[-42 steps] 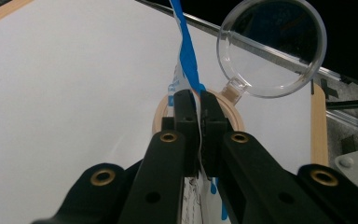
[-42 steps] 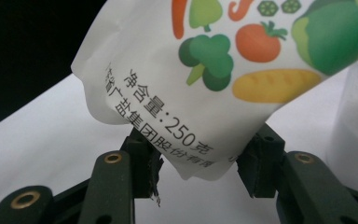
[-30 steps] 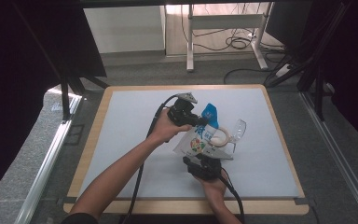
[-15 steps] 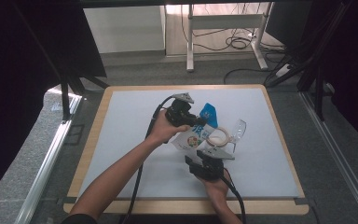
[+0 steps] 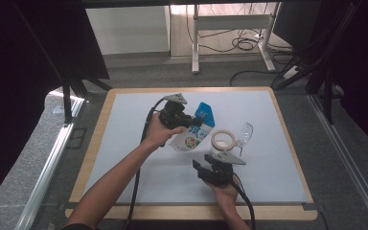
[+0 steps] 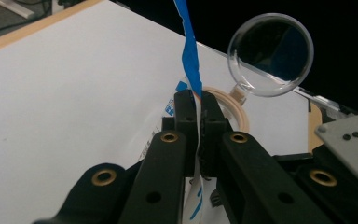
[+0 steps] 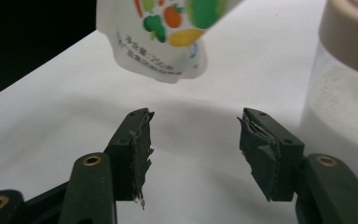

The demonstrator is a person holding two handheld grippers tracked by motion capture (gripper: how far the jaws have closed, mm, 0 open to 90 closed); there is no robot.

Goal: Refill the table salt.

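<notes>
Pouch [image 5: 194, 134] kept pinched at blue top edge by left gripper [image 6: 196, 100], lifted off table [image 5: 124, 143], probably for pouring into jar [image 5: 224, 142]; right gripper [image 7: 193, 135] left open, nothing grasped, held below pouch.

Surface [image 5: 139, 158]: white top, light wooden rim, grey floor around. Clear jar [image 5: 224, 143] with tan rim stands right of centre on white top, its round clear lid [image 5: 246, 132] hinged open beside it.
</notes>
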